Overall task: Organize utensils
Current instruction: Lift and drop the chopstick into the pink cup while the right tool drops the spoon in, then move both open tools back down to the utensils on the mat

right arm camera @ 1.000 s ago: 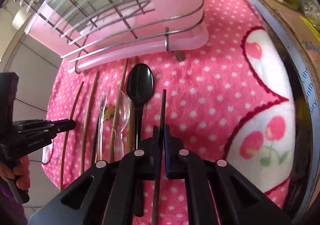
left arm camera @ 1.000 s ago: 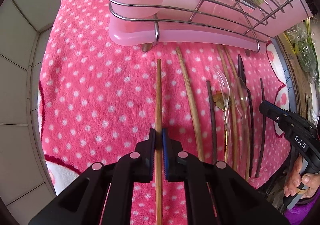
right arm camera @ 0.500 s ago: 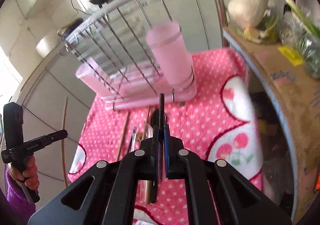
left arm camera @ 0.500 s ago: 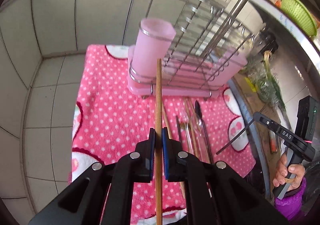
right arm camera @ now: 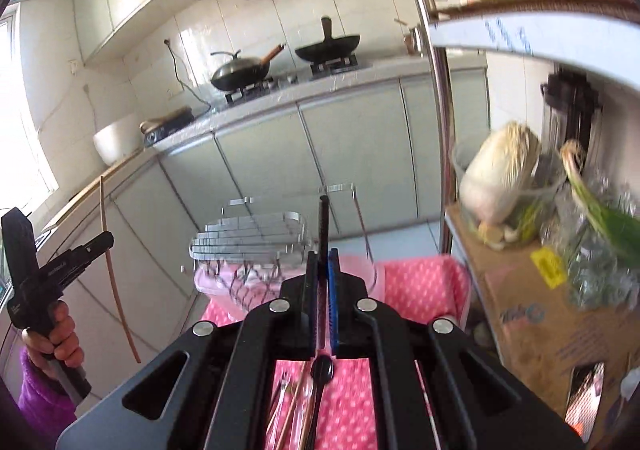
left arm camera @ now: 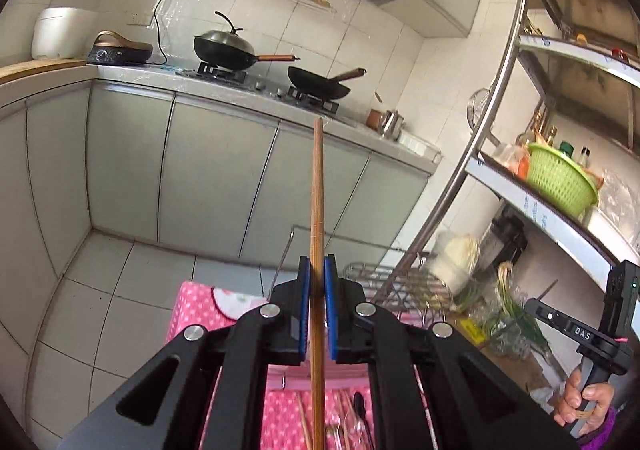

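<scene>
The left gripper [left arm camera: 316,282] has its jaws pinching a light brown wooden chopstick [left arm camera: 317,186], which runs straight through the blue pads and stands well above them, its far end pointing up toward the stove across the kitchen. The right gripper [right arm camera: 323,270] likewise has its jaws pressed onto a dark chopstick [right arm camera: 323,226], whose square far tip rises just past the wire dish rack [right arm camera: 248,234]. Both sticks are lifted clear of the pink dotted cloth [right arm camera: 420,282] on the counter, where the remaining utensils [right arm camera: 304,402], a black spoon and several pale and brown sticks, lie in a row below the jaws. In the right wrist view the wooden chopstick shows at far left as a long thin curve beside the left gripper. These sticks look light and stiff, so weight should be no trouble; the likely trouble is that they are thin, smooth and long, so a stick may pivot or slide between the pads if it is bumped. Each is held partway along its length, with a long free end ahead, which seems a fair grip for steering the tip downward into the holder on the rack. The pink cup at the rack's near right corner is mostly hidden by the jaws.
</scene>
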Tool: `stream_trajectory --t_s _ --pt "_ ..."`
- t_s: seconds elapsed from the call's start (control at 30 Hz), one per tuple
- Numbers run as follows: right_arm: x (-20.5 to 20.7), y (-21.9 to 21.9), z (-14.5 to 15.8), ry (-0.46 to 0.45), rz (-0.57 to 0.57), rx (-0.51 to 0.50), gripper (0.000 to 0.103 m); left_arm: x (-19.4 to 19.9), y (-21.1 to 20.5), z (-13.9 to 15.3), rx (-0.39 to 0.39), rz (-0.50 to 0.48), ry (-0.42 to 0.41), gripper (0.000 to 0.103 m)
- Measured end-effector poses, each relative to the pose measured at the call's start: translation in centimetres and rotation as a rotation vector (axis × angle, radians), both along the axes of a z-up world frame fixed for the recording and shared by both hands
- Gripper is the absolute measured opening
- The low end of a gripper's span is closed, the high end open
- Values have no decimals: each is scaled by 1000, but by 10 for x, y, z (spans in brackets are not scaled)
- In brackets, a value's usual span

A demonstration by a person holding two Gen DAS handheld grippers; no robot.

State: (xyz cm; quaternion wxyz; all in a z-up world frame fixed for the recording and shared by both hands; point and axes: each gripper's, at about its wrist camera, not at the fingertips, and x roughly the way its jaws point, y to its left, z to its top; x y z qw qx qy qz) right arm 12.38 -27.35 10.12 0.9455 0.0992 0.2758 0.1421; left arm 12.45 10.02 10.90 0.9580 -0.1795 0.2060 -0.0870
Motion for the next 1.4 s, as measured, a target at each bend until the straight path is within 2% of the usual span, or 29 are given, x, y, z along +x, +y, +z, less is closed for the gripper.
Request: stream_trajectory --t_s 0.1,0.3,0.47,0.6,0.8,0.93,1.07,1.17,1.2,1.23,1.27,1.33,1.4 --pt "14 -2 14 -33 -26 -16 5 29 4 6 -32 55 -47 6" --pt "49 2 19 -58 -57 -57 5 80 7 -3 -78 150 -147 6" --pt "75 10 0 -25 -53 -83 5 104 -3 -29 -6 204 -185 6" --pt "87 13 -26 36 -46 -92 5 104 -9 -60 45 206 -180 6" --pt "94 9 -63 145 -35 -57 5 89 -17 -97 98 141 -116 6" --pt "96 11 -79 187 -35 -57 5 89 -19 -112 75 92 -34 6" --pt "101 9 -90 220 -45 -48 5 93 -21 -121 56 69 45 7" --pt "102 9 -95 227 -52 -44 6 97 -21 -120 59 62 91 10" --pt "102 9 -96 229 -54 -45 7 97 -21 -120 60 57 107 14" --pt "102 9 -96 232 -57 -49 11 97 -21 -120 64 54 122 22" --pt "101 8 -96 235 -55 -48 14 97 -21 -118 66 52 132 25" --pt "99 4 -94 234 -47 -36 31 94 -20 -117 76 48 142 34" --pt "94 0 -91 221 -52 -31 34 91 -20 -115 87 48 148 35"
